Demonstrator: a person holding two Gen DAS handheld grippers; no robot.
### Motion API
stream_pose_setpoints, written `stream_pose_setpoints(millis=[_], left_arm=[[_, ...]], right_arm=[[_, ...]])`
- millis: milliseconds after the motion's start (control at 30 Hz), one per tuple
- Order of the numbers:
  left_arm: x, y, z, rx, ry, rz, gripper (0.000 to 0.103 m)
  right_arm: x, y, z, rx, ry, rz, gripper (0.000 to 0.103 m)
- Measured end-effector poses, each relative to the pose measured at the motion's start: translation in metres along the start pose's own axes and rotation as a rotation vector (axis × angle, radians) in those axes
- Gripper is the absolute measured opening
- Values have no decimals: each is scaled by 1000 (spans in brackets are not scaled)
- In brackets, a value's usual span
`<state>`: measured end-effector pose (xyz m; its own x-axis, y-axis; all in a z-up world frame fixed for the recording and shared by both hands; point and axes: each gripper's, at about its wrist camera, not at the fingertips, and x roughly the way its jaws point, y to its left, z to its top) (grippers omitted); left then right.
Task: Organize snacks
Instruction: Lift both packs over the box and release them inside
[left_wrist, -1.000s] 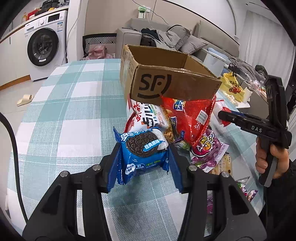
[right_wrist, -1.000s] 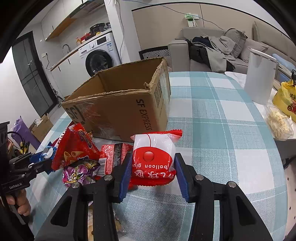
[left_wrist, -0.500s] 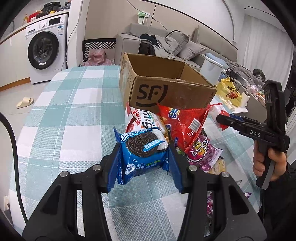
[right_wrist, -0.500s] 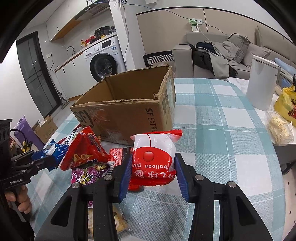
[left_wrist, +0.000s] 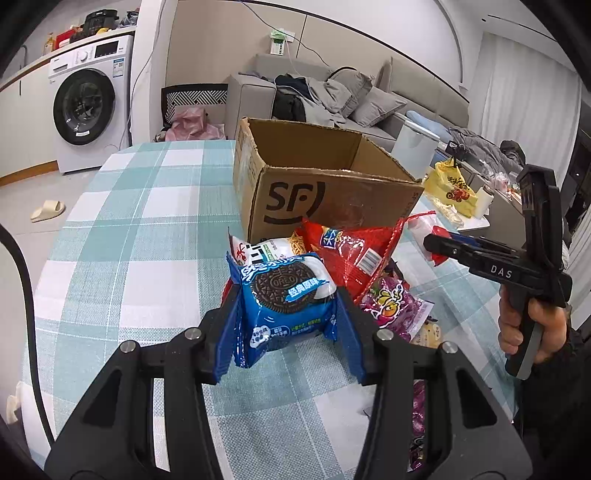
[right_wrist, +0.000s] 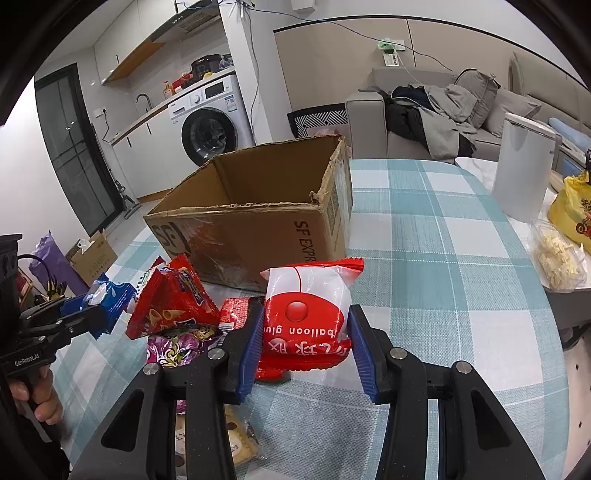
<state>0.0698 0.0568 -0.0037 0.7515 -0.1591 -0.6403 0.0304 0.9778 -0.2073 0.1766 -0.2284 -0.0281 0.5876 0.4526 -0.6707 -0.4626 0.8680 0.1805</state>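
The left tongs (left_wrist: 287, 314) are closed on a blue Oreo biscuit packet (left_wrist: 286, 301), held above the teal-and-white checked worktop (left_wrist: 147, 236) short of the open brown cardboard box (left_wrist: 314, 184). Loose snacks lie between: a red crinkly chip bag (left_wrist: 354, 251) and a purple sweet pouch (left_wrist: 393, 306). To the right, the right tongs (right_wrist: 303, 339) are clamped on a red-and-white balloon gum packet (right_wrist: 306, 317), also clear of the box. Both grips catch soft, puffy film, so a packet could slip or twist free. Both hands heading for the box together risk colliding at the torn rim, or dropping a packet outside.
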Motion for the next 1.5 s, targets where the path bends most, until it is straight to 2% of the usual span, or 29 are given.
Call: stream_pose_setpoints(millis=[500, 933, 1500], left_arm=[[-13, -3, 20, 13, -61, -4, 46], [-14, -13, 56, 22, -110, 3, 46], [15, -27, 101, 37, -124, 0, 46]], right_arm=[[-17, 10, 9, -17, -42, 25, 45], [-33, 24, 30, -41, -87, 59, 45], [-25, 39, 66, -34, -97, 88, 46]])
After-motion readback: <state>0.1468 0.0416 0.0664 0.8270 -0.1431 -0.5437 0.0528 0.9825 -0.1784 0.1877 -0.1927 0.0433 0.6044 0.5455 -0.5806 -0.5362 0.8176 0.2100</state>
